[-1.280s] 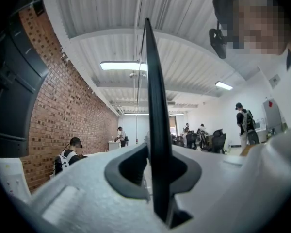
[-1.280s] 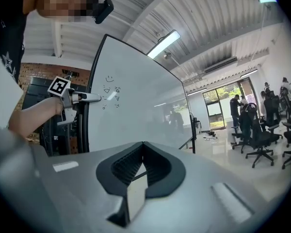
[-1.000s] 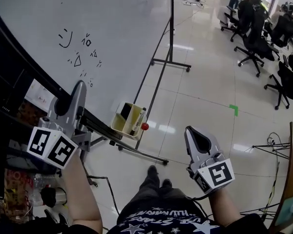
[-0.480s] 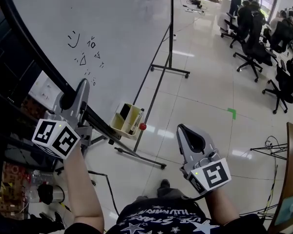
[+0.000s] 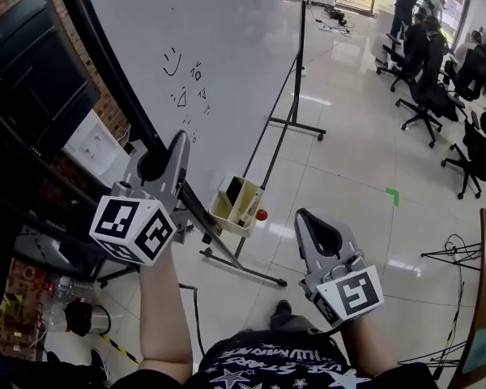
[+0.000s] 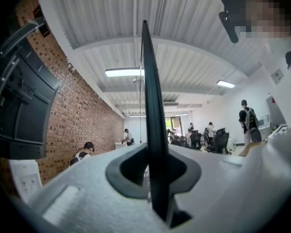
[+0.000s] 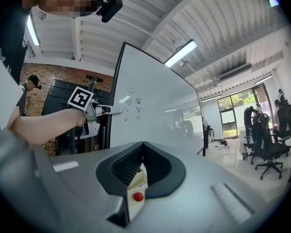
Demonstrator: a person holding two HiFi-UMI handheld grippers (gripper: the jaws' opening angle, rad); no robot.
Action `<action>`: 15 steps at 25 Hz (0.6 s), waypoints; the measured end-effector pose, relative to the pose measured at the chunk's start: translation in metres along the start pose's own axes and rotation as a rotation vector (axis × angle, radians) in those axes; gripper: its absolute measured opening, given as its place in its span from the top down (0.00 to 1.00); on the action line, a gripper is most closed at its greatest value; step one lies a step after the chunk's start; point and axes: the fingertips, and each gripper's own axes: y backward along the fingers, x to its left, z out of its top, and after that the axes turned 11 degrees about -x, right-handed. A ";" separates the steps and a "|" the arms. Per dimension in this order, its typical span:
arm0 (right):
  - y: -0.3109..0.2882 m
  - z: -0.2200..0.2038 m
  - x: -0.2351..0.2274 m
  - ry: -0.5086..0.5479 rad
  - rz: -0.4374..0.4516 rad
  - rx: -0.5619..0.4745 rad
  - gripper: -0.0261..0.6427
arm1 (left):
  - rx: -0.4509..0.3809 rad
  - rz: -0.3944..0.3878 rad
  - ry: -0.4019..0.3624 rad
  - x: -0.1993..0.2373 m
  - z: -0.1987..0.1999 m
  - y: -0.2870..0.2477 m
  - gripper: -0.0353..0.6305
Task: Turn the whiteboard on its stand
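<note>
brick wall point(image 5: 61, 10): far left, behind the board; left tongs point(image 5: 172, 151): pinching the black rim of the whiteboard point(image 5: 227, 47), which leans tilted on its stand point(image 5: 255, 270), scribbles near the gripped edge; pale yellow holder point(image 5: 236, 209): hung at the board's lower corner, dark pen-like items inside, too small to tell, red knob point(image 5: 262, 215) just beside it; right tongs point(image 5: 314, 224): pressed together, empty, apart from the board, over open tiled floor point(image 5: 348, 160); green floor mark point(image 5: 393, 194): right of the stand; office chairs point(image 5: 425, 96): far right, well apart from the board
</note>
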 end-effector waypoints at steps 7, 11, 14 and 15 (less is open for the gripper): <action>-0.052 0.005 0.069 0.067 0.019 -0.001 0.95 | -0.027 -0.019 0.025 0.014 -0.002 0.061 0.88; -0.069 0.002 0.082 0.088 -0.029 -0.010 0.95 | -0.029 -0.019 0.035 0.018 0.001 0.091 0.87; -0.075 0.006 0.087 0.080 -0.064 0.004 0.95 | -0.017 -0.017 0.050 0.010 0.009 0.104 0.87; -0.076 0.007 0.089 0.080 -0.074 0.008 0.95 | -0.019 -0.023 0.054 0.008 0.012 0.108 0.87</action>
